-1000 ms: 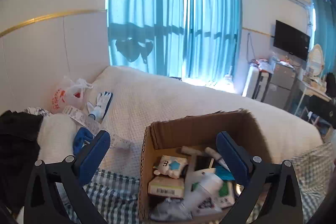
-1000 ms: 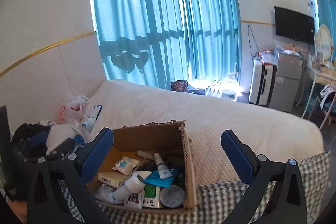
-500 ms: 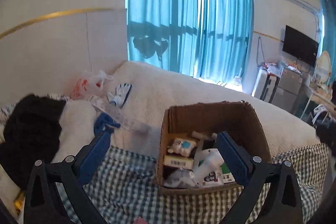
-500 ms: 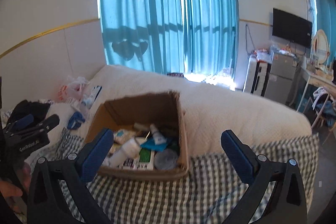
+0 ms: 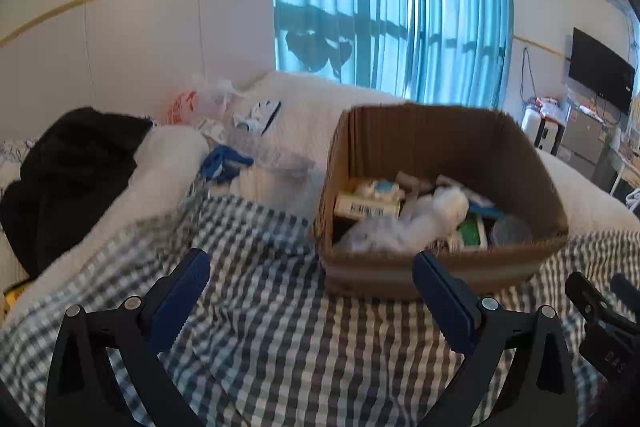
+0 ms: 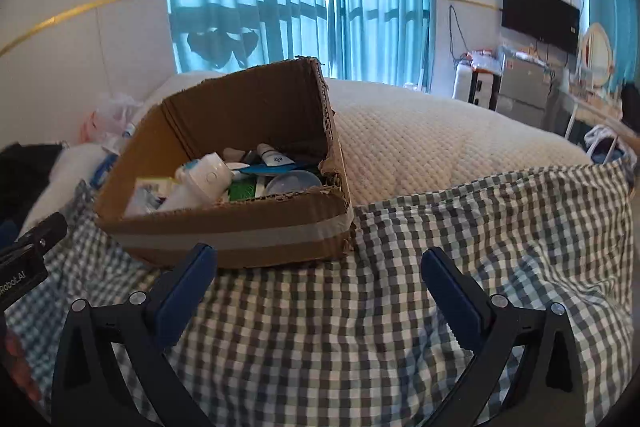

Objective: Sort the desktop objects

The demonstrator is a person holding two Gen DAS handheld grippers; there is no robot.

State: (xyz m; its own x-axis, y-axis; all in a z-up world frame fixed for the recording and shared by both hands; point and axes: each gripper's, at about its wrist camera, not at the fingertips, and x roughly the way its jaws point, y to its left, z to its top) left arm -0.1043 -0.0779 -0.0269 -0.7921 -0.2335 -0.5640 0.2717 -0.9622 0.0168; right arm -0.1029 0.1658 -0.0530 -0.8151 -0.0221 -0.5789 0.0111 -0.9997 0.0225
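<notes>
**Both tongs pulled back from a full box**

Since a second ago both tongs have drawn back and away from the cardboard box, so that more of the checked cloth now lies between them and its near wall. The left tongs hang spread wide with nothing between the blue pads; the right tongs are likewise released and empty, just short of the box's taped front.

The box sits on the checked cloth at the edge of a white bed. Inside it lie a white bottle on its side, a small tube, a barcoded carton, a green packet and a round clear lid, all heaped and touching. No small item shows on the cloth in front.

Such a scene fits two stages: items gathered into the box, or a box waiting to be emptied and sorted. Whichever holds, any reach into it would likely go best from above, past the torn right corner, taking the topmost bottle across its narrow body, since a lower item would drag its neighbours.
</notes>
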